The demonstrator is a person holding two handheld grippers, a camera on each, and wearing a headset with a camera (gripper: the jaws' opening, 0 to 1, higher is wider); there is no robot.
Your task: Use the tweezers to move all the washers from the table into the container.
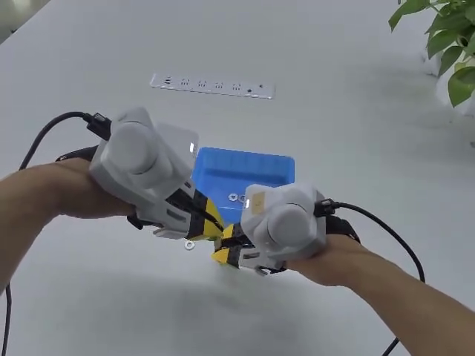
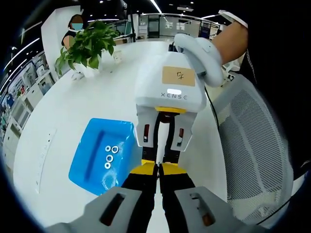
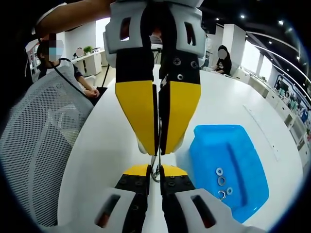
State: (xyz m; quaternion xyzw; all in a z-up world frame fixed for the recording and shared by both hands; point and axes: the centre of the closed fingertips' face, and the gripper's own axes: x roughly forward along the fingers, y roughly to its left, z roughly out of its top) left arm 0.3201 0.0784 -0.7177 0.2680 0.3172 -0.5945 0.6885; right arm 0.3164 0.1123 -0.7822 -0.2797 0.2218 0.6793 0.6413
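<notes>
Tweezers [image 3: 155, 162], seemingly lengthwise between left gripper [image 2: 158, 167] and right gripper [image 3: 155, 171], fingers [image 3: 138, 116] tight around them.

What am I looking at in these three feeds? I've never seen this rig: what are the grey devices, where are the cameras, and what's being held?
There is no robot arm: a person holds a two-jaw gripper in each hand. The head view comes from a headset, looking down at the white table. Each round view comes from a camera riding on one gripper, so each shows the other gripper facing it. The left gripper and right gripper meet tip to tip, both seemingly shut on thin metal tweezers. Beside them a blue container holds several washers; one loose washer lies on the table. A power strip lies farther back.
</notes>
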